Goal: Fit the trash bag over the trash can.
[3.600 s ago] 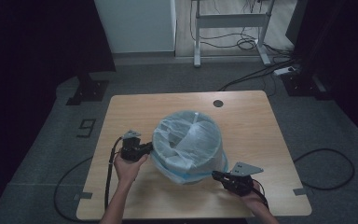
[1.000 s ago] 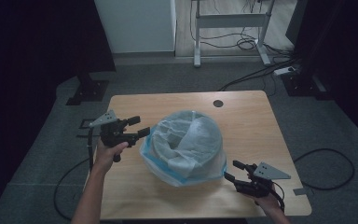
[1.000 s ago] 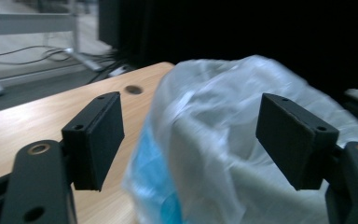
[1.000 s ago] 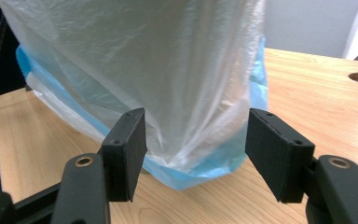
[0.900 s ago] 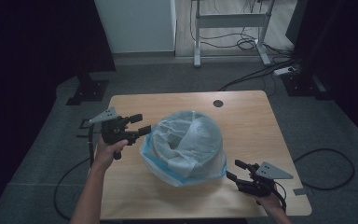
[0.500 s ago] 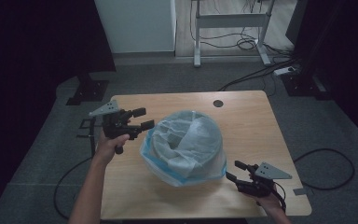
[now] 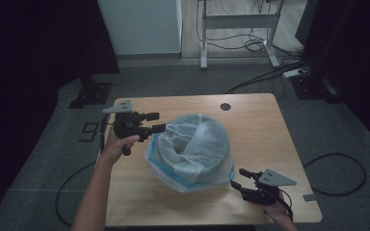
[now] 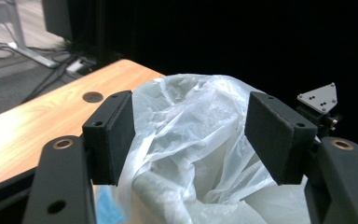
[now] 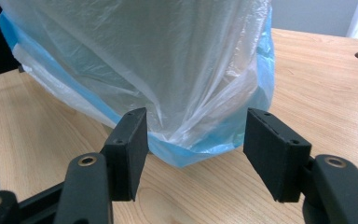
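Left gripper [image 7: 155, 122]: released, jaws just narrowing, empty, beside the bag rim.
Right gripper [image 7: 238, 177]: released, near the plastic bag [image 7: 192, 150] base.
Table [image 7: 260, 125]: bears the bag.

The left gripper [image 8: 189, 140] looks along its two black fingers [image 8: 112, 135], which rise from the bottom edge with a wide gap between them; they have just been closing. Crumpled clear plastic of a bag [image 8: 191, 126] shows in that gap, but neither pad presses on it. The bag's film is bunched into folds around a hollow opening, and a bit of blue [image 8: 105, 210] shows low at the left. Behind it to the left lies the wooden surface [image 8: 42, 116] with a round hole [image 8: 93, 97]. At the far right, beyond the bag, is the other gripper's grey three-cornered plate [image 8: 319, 97] against a dark background.
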Demonstrator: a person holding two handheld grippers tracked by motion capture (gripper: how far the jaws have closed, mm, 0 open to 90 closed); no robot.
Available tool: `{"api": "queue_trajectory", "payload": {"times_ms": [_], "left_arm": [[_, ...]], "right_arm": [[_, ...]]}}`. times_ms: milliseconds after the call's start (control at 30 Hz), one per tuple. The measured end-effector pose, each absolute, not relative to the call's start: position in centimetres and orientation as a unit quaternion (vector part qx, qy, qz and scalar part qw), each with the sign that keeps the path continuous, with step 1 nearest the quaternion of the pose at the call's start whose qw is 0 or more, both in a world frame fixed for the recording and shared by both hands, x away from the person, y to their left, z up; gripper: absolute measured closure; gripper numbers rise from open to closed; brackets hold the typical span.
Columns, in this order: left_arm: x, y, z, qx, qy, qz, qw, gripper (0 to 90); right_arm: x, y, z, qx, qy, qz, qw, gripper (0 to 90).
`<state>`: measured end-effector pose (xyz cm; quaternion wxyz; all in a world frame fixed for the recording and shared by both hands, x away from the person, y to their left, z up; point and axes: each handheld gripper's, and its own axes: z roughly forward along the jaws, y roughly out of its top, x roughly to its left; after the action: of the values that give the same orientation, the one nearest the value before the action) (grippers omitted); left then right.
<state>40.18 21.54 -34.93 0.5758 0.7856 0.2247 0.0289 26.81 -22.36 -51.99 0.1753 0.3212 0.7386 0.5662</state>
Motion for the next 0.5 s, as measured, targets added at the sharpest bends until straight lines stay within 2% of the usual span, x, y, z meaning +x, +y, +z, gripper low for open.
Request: {"api": "queue_trajectory", "payload": {"times_ms": [500], "left_arm": [[41.9, 15.6, -34.8, 0.831, 0.173, -0.013, 0.528, 35.0]], "right_arm": [[26.7, -22.6, -51.8, 0.323, 0.735, 0.569, 0.178, 39.7]]}}
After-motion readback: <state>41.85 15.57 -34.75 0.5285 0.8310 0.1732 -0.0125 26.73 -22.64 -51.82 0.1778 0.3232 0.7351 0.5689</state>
